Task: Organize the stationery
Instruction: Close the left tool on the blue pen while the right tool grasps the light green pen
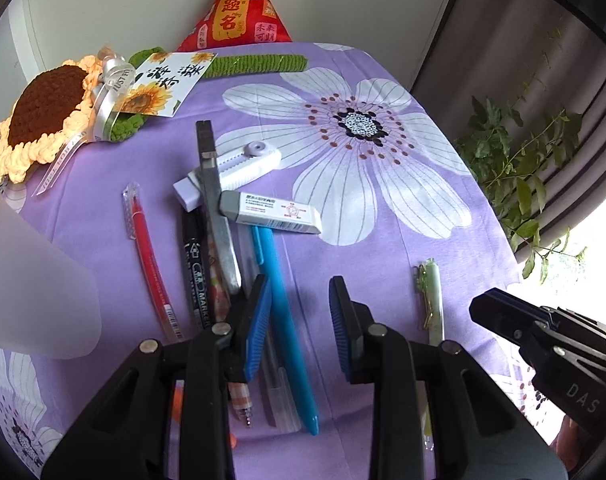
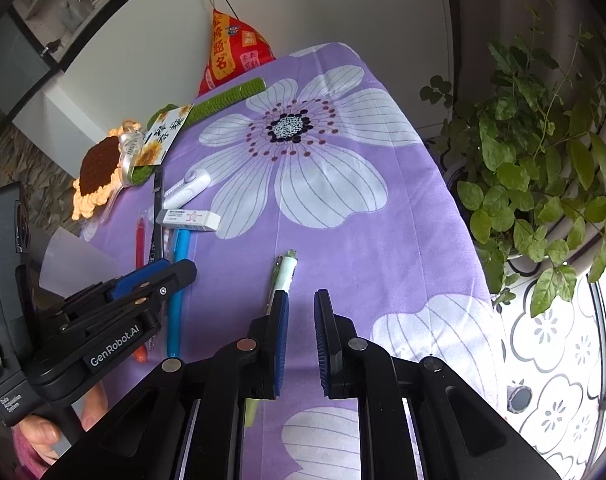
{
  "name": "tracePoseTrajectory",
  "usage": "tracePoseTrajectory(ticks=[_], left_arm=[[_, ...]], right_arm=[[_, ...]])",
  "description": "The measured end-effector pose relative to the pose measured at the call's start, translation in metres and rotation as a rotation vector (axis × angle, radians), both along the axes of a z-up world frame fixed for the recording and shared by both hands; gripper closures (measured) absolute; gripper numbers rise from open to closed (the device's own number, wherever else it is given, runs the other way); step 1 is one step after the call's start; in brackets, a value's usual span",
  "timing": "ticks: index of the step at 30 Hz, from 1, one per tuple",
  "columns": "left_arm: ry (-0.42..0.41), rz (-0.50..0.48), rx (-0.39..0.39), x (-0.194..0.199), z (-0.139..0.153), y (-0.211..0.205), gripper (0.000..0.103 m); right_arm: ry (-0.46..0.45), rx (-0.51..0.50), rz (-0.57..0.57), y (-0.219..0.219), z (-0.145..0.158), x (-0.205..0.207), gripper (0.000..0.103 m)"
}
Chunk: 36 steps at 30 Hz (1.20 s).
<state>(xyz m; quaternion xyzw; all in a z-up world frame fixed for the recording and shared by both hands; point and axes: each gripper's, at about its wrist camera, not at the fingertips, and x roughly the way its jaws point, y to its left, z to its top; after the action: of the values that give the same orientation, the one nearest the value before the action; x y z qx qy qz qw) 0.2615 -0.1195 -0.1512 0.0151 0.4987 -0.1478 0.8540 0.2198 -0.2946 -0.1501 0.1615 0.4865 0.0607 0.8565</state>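
Note:
Stationery lies on a purple flowered cloth (image 1: 383,248): a red pen (image 1: 151,268), a black marker (image 1: 197,276), a grey utility knife (image 1: 217,204), a blue pen (image 1: 287,320), a boxed eraser (image 1: 271,213), a white correction tape (image 1: 247,162), and a pale green pen (image 1: 433,300) apart on the right. My left gripper (image 1: 301,320) is open, low over the blue pen. My right gripper (image 2: 301,328) is open and empty, just right of the green pen (image 2: 285,276).
A crocheted sunflower (image 1: 43,116) with a card and a red pyramid pouch (image 1: 239,12) sit at the cloth's far edge. A translucent cup (image 1: 27,280) stands at the left. A leafy plant (image 2: 543,184) hangs beyond the right edge.

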Motion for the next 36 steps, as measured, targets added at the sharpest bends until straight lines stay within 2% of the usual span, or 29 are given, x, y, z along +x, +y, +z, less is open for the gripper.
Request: tracePoseTrajectory(ticks=[5, 6, 10, 11, 14, 16, 20, 28, 29, 30, 31, 33, 36], left_arm=[[-0.007, -0.001, 0.047, 0.006, -0.006, -0.008, 0.077], [0.018, -0.01, 0.038, 0.006, -0.01, -0.008, 0.076], [0.007, -0.059, 0.041, -0.005, -0.01, -0.016, 0.078], [0.003, -0.062, 0.054, -0.008, -0.01, -0.018, 0.085], [-0.004, -0.041, 0.052, -0.015, -0.012, -0.017, 0.091], [0.006, -0.061, 0.042, -0.021, -0.012, -0.015, 0.095], [0.044, -0.125, 0.018, -0.041, -0.011, -0.011, 0.095], [0.047, -0.172, 0.063, -0.079, -0.012, 0.004, 0.094], [0.037, -0.17, 0.07, -0.08, -0.011, 0.003, 0.094], [0.029, -0.168, 0.073, -0.08, -0.009, 0.003, 0.094], [0.009, -0.171, 0.069, -0.08, -0.005, 0.003, 0.094], [-0.007, -0.177, 0.054, -0.079, 0.001, 0.003, 0.089], [-0.022, -0.159, 0.044, -0.067, 0.004, 0.0, 0.085]], right_arm=[[0.012, 0.007, -0.002, 0.0, -0.004, 0.0, 0.089], [0.014, 0.008, -0.001, 0.0, -0.004, 0.0, 0.089], [0.014, 0.001, 0.001, 0.002, -0.003, 0.0, 0.089], [0.013, -0.002, 0.0, 0.002, -0.003, 0.0, 0.089], [0.014, -0.003, -0.004, 0.003, -0.003, 0.001, 0.089], [0.014, -0.005, -0.002, 0.004, -0.002, 0.0, 0.089], [0.016, -0.016, -0.004, 0.004, 0.0, -0.001, 0.089], [0.025, -0.02, -0.001, 0.007, 0.0, 0.001, 0.089], [0.027, -0.02, 0.001, 0.009, -0.001, 0.002, 0.088], [0.029, -0.021, 0.004, 0.012, 0.0, 0.004, 0.082], [0.03, -0.024, 0.005, 0.014, 0.0, 0.005, 0.07], [0.028, -0.028, 0.005, 0.017, 0.0, 0.007, 0.06], [0.032, -0.047, -0.011, 0.018, 0.001, 0.013, 0.06]])
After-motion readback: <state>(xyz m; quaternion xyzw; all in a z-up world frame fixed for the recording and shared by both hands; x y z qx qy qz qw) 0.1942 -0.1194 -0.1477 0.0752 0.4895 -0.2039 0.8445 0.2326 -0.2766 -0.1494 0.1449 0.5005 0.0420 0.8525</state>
